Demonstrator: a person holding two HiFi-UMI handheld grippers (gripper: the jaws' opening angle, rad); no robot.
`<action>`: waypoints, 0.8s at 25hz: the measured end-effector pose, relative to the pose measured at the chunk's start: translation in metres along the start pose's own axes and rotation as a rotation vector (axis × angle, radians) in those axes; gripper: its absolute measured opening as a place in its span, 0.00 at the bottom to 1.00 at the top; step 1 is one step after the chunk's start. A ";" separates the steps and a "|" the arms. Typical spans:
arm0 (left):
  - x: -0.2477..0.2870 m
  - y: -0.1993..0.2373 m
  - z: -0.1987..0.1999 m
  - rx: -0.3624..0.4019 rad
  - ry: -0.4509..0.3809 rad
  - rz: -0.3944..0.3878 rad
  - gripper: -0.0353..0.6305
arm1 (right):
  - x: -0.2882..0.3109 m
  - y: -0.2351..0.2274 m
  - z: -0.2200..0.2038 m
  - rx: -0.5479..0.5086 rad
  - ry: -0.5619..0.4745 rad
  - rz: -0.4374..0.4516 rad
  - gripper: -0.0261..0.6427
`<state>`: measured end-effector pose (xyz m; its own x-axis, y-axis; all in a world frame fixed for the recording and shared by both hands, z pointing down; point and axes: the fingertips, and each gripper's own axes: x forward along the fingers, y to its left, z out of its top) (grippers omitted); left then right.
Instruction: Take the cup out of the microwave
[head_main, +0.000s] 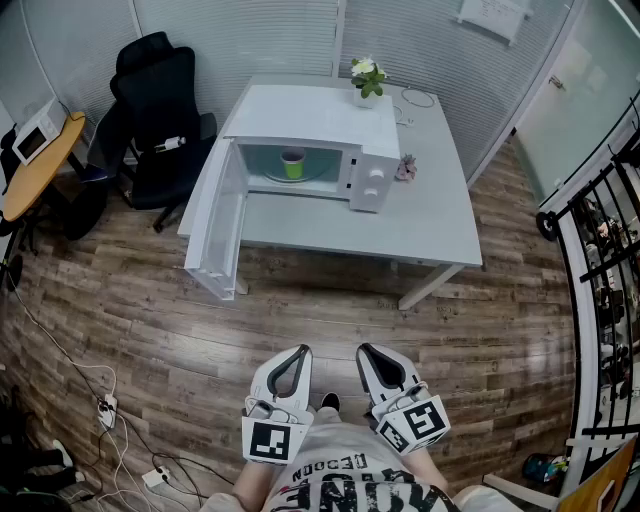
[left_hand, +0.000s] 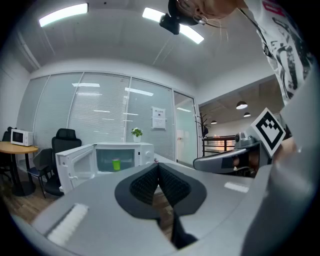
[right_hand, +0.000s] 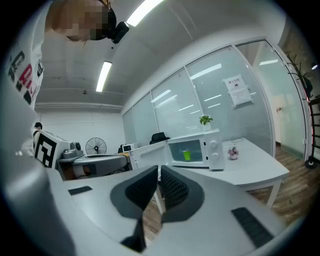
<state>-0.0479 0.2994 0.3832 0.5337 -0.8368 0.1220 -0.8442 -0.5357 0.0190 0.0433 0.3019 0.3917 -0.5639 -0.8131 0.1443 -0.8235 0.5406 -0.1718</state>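
Table (head_main: 430, 215): white, carries microwave (head_main: 375, 182), door (head_main: 222, 225) open.
Cup (head_main: 292, 163): green, upright inside.
Left gripper (head_main: 302, 350): jaws together, empty.
Right gripper (head_main: 363, 350): jaws together, empty.

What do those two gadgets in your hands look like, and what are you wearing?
Both are white plastic. The left gripper and the right gripper each taper into two curved jaws lined with black ribbed pads. Each carries a white cube printed with black square markers. The person wears a white T-shirt with black and red print.
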 end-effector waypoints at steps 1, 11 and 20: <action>-0.004 0.000 0.002 0.009 -0.003 -0.005 0.07 | -0.002 0.004 0.000 0.002 -0.001 0.000 0.08; -0.022 -0.010 0.012 0.027 -0.023 -0.021 0.07 | -0.022 0.016 0.003 -0.001 -0.016 -0.014 0.08; -0.007 -0.037 0.008 0.045 -0.040 -0.023 0.08 | -0.049 -0.008 0.003 0.022 -0.063 0.004 0.08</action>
<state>-0.0198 0.3243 0.3733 0.5556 -0.8273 0.0825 -0.8289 -0.5590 -0.0230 0.0771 0.3368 0.3832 -0.5615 -0.8233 0.0825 -0.8195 0.5395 -0.1934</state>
